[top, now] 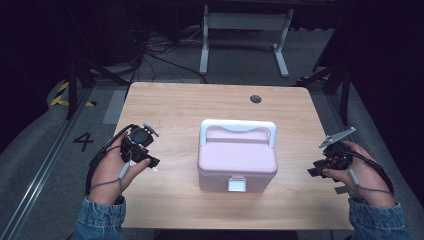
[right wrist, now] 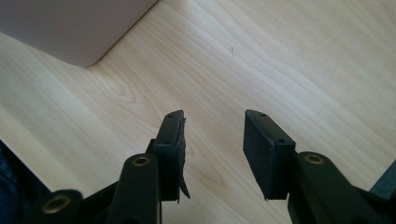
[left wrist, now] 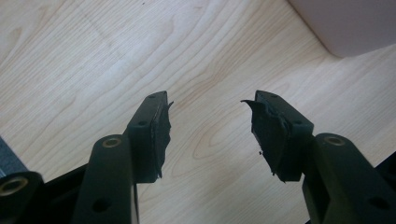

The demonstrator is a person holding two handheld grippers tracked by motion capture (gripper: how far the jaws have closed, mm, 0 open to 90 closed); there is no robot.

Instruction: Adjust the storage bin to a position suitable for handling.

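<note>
Two tools are hovering over the counter (top: 165,100), left tool (top: 150,159) and right tool (top: 316,167), each with jaws spread and holding nothing. The pink box (top: 237,160) is sitting mid-counter between them, lid down, white handle (top: 238,127) upright, white latch (top: 237,184) facing the person. Judging by this, the approach is only starting; next probably comes reaching for the latch

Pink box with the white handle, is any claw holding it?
No. The left claw and right claw are open, beside the pink plastic box, holding nothing.
</note>
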